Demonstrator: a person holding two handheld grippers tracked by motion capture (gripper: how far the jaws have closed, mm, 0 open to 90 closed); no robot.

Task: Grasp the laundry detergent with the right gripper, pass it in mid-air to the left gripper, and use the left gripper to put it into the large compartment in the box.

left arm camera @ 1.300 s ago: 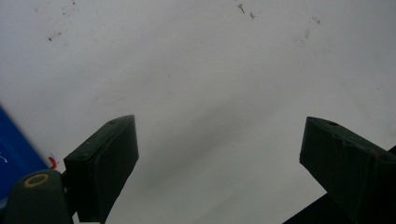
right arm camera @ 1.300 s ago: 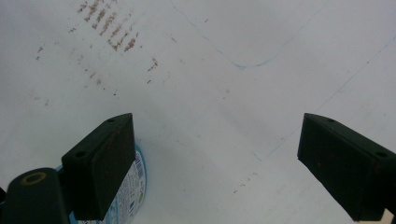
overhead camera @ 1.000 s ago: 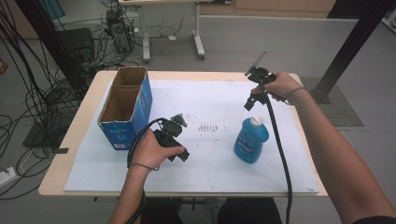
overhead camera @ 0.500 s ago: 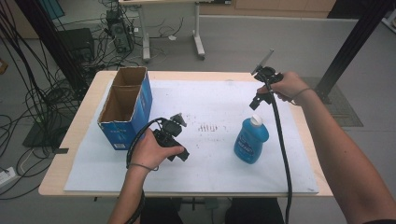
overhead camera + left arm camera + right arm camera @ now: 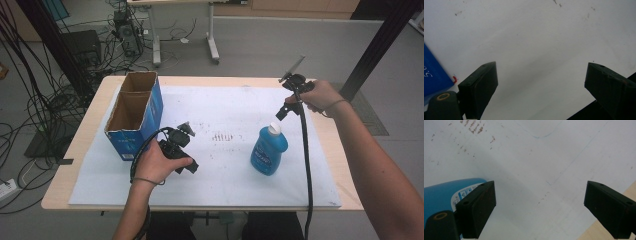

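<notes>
A blue bottle [image 5: 268, 150] with a white cap [image 5: 274, 129] stands upright on the white sheet [image 5: 230, 110], right of centre. My right gripper [image 5: 286, 107] hovers just behind and to the right of the cap, apart from it. Its jaws are open in the right gripper view [image 5: 541, 187], with bare sheet between them and the bottle [image 5: 446, 190] beside the left jaw. My left gripper [image 5: 189, 150] sits low over the sheet, right of the blue cardboard box [image 5: 134, 112]. It is open in the left gripper view [image 5: 541, 72] and holds nothing.
The open-topped box has two compartments and stands at the table's left. One blue corner of the box [image 5: 434, 75] lies close to the left jaw. The wooden table edge [image 5: 596, 232] runs close to the right gripper. Brown smudges [image 5: 222, 136] mark the sheet's middle.
My right gripper has drifted to the right and slightly back, away from the bottle's cap. The bottle and the left gripper have stayed where they were.
</notes>
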